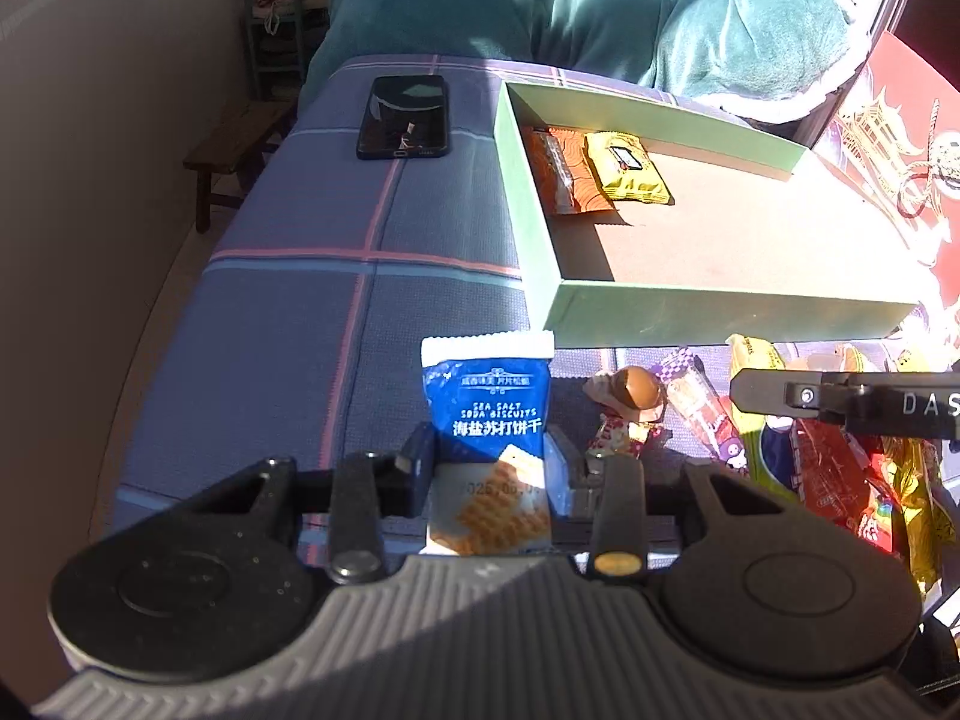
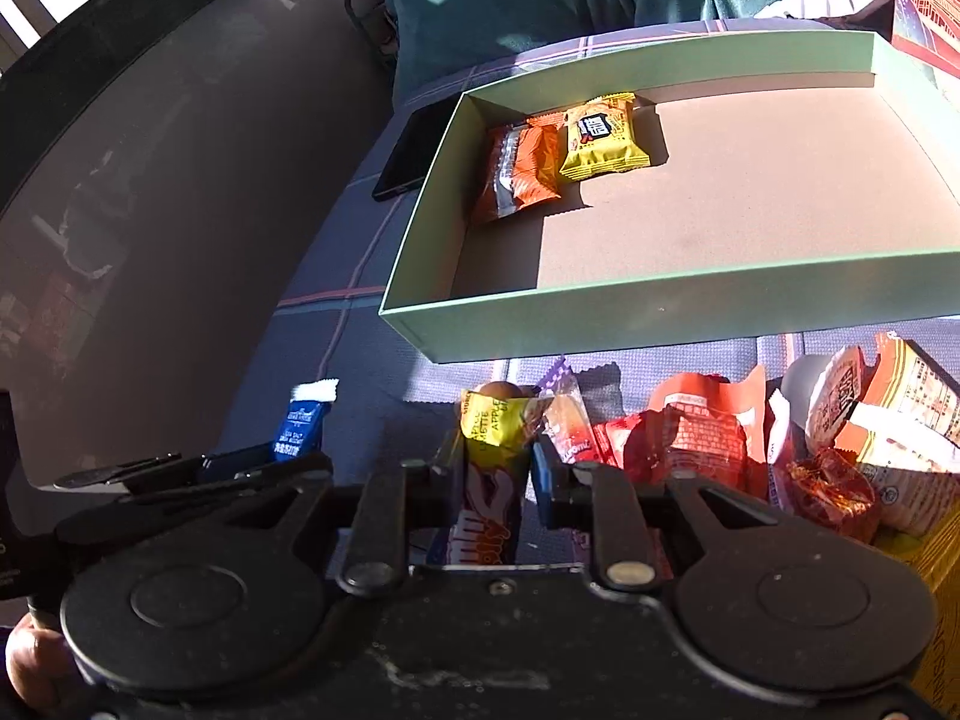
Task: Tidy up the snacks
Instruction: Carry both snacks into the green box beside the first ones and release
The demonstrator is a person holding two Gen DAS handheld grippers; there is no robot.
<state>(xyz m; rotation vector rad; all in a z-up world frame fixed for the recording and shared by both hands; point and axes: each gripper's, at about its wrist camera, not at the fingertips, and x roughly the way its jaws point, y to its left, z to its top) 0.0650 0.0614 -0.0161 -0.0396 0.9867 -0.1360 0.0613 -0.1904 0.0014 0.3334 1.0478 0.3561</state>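
So both grippers have a snack each right now: the left gripper [image 1: 489, 468] is clamped on a blue sea salt soda biscuit packet [image 1: 487, 402], which stands upright between the pads with its white crimped top edge pointing up, lifted clear of the checked blue cloth [image 1: 288, 312] underneath, and the right gripper [image 2: 498, 474] is closed tight on a long bar with a yellow apple-flavour end [image 2: 493, 426], the rest of its wrapper running back toward the camera between the fingers. Just ahead of both sits the shallow green box [image 2: 414, 324] with a brown floor, mostly bare, and in its far left corner there are already two packs lying side by side and touching: an orange packet [image 2: 522, 171] against the left wall and a yellow packet [image 2: 603, 138] just to its right. The loose snack pile [image 2: 690, 444] is heaped on the cloth right in front of the box's near wall, lots of red, orange and purple wrappers crammed together, and in the left wrist view there's a round brown chocolate-looking thing [image 1: 636, 387] at the edge of it. A black phone [image 1: 405, 117] lies flat on the cloth left of the box, near it but not touching as far as I can see, and a teal blanket [image 1: 600, 6] is bunched up behind everything
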